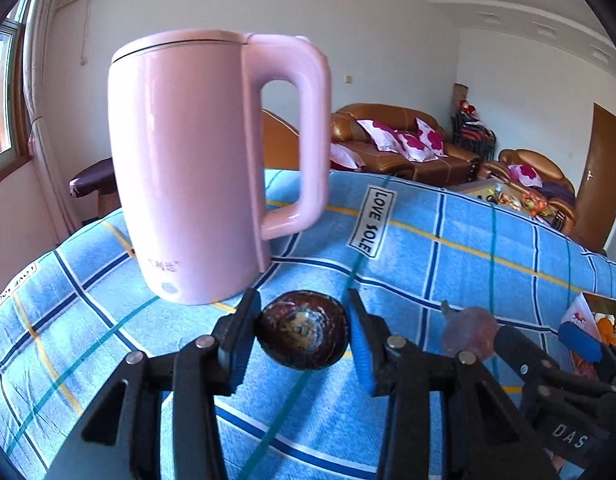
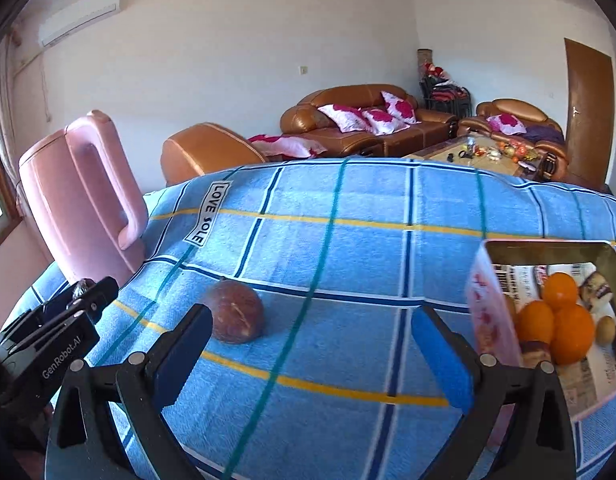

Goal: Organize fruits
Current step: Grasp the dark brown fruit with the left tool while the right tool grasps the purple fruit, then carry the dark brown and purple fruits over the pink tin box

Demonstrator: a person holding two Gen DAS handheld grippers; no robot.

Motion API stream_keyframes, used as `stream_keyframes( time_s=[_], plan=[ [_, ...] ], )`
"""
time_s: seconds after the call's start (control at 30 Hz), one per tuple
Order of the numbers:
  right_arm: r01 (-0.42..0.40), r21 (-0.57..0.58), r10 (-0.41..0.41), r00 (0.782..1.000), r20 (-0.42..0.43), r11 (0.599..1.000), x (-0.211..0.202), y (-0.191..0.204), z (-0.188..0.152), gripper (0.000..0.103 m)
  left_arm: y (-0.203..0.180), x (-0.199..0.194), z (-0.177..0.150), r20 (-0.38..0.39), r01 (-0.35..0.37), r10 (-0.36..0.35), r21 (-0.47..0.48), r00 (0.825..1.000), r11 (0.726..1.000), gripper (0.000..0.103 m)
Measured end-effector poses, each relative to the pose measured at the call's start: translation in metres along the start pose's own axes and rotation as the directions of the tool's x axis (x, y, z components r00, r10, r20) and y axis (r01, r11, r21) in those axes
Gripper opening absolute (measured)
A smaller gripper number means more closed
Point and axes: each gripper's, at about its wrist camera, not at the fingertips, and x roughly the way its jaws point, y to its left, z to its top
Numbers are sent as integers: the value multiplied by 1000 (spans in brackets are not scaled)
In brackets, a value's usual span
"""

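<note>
My left gripper is shut on a dark brown round fruit, held just above the blue checked cloth. A reddish round fruit lies on the cloth and shows blurred in the left wrist view. My right gripper is open and empty, with the reddish fruit just beyond its left finger. A pink-sided box at the right holds oranges and other small fruits. The right gripper also shows in the left wrist view, and the left gripper in the right wrist view.
A tall pink kettle stands on the cloth just behind the left gripper, and at the left in the right wrist view. Brown sofas and a low table with clutter lie beyond the table's far edge.
</note>
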Motion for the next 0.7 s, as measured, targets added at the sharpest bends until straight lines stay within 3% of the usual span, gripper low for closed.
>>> stream_keyframes(
  time_s=[0.2,0.33,0.43,0.47,0.5,0.7],
  plan=[
    [-51,-34,46,991,-127,998,46,31,9,101,5,11,0,-29,-29,28,-12,999,1000,44],
    [-97,-33,87,970,-227,995,70,37,10,99,6,10,-1,-37,-22,21,-16,999,1000,44],
    [-96,-27,87,969,-232,995,70,35,8,81,3,9,-2,-36,-18,18,-7,999,1000,44],
    [-87,-37,77,970,-230,995,70,36,7,71,3,9,-2,-34,-18,18,-8,999,1000,44],
    [-79,-46,67,971,-228,996,69,37,7,54,4,8,-2,-34,-19,18,-10,999,1000,44],
    [-17,-50,7,982,-186,999,53,36,4,51,5,8,-2,-33,-17,16,-23,999,1000,44]
  ],
)
